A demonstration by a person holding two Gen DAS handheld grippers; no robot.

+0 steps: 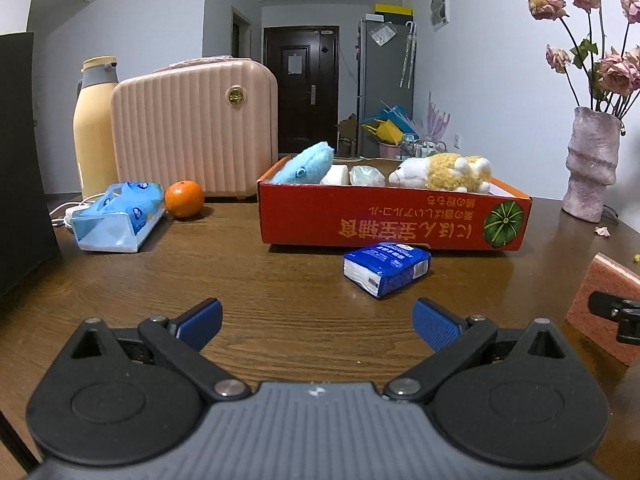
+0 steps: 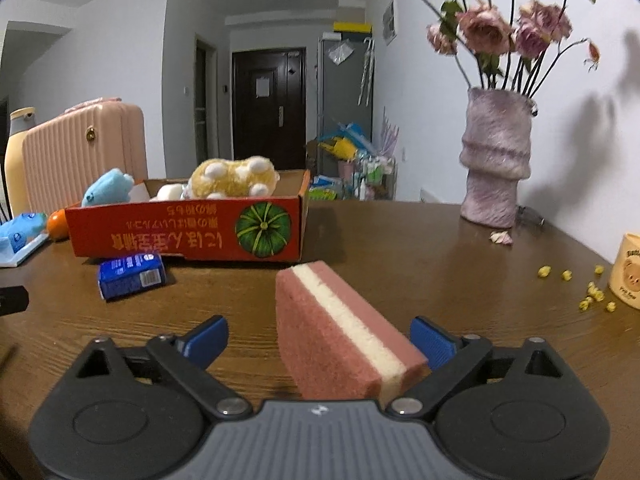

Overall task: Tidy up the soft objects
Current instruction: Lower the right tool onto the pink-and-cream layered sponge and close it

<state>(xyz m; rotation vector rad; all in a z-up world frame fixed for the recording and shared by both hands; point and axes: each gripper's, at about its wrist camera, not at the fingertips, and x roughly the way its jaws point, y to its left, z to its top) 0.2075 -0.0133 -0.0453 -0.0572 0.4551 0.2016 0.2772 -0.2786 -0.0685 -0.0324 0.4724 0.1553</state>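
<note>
A pink sponge with a cream middle layer [image 2: 344, 332] stands on edge on the brown table [image 2: 420, 256], between the fingers of my right gripper [image 2: 320, 340]. That gripper is open: the right pad is close beside the sponge and the left pad stands well clear. My left gripper [image 1: 316, 324] is open with nothing in it, low over the table. A blue tissue pack [image 1: 386, 268] lies ahead of it, in front of the red cardboard box [image 1: 380, 220]. In the box lie a blue plush [image 1: 308, 164], a yellow-and-white plush [image 1: 444, 172] and small white soft items [image 1: 336, 176]. The sponge [image 1: 600, 304] also shows at the left wrist view's right edge.
Behind the box stand a pink ribbed case [image 1: 192, 132] and a yellow flask [image 1: 94, 128]. A blue tissue bag [image 1: 120, 216] and an orange [image 1: 184, 199] lie at the left. A vase of dried roses [image 2: 496, 160] stands at the right, with a cream cup [image 2: 626, 276] and yellow crumbs [image 2: 592, 292].
</note>
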